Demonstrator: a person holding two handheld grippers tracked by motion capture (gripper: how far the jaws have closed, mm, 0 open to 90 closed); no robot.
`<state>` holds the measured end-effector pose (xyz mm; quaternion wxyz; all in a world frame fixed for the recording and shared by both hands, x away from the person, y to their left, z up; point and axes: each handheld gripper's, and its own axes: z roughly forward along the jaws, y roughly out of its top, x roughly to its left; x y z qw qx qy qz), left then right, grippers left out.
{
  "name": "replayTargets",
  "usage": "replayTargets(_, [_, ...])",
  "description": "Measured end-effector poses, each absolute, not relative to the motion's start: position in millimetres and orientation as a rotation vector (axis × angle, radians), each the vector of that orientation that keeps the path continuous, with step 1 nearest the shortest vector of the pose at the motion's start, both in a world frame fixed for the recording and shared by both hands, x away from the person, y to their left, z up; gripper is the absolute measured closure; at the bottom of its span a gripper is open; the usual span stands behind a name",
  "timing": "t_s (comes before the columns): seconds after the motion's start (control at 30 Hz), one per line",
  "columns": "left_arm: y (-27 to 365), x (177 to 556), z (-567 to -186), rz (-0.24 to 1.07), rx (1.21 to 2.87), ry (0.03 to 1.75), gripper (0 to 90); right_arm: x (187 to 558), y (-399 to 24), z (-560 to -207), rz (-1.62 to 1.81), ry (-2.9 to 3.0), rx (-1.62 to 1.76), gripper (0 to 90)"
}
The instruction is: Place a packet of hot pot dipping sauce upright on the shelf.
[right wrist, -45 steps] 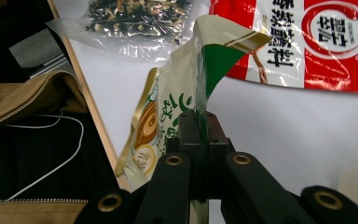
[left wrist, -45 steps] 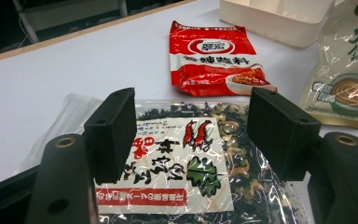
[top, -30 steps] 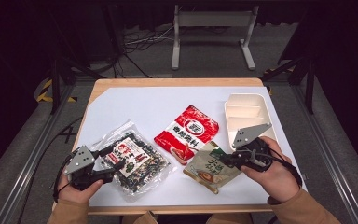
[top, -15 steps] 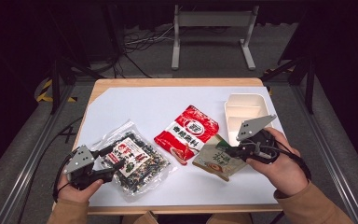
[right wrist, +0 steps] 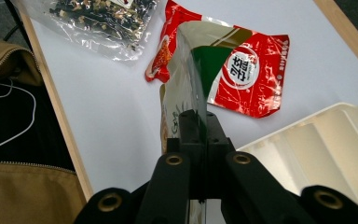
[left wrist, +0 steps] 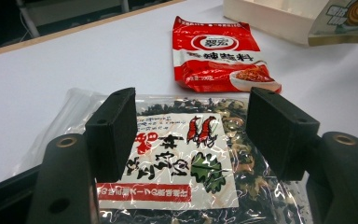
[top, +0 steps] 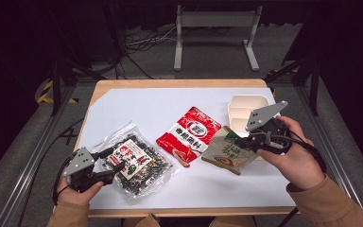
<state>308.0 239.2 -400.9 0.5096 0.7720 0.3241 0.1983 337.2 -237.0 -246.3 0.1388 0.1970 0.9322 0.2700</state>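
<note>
The right gripper [top: 244,140] is closed on the edge of the green-and-beige packet [top: 227,152], the film pinched flat between the two pads, as is seen along the jaws in the right gripper view [right wrist: 198,140]. The packet is held at the near right of the table, hanging from the clamped edge with its far end low over the white table surface [top: 137,106]; an edge grip is judged to have been chosen because the pouch is thin and limp. Immediately right and far of it, the cream compartment tray [top: 246,104] is positioned, which is judged to be the likely destination.

The left gripper [top: 116,165] is held at the near left with its jaws spread wide, one pad on either side of the clear bag of dark dried mix [left wrist: 186,154], without pressing on it. The red noodle packet [top: 189,135] is laid flat between the two, near the table's middle, untouched.
</note>
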Motion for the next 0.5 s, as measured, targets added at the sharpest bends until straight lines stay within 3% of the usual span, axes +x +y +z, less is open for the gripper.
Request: replayTargets(0.5, [246, 303, -401, 0.479, 1.853, 0.816, 33.9, 352, -239, -216, 0.739, 2.680, 0.503, 89.9])
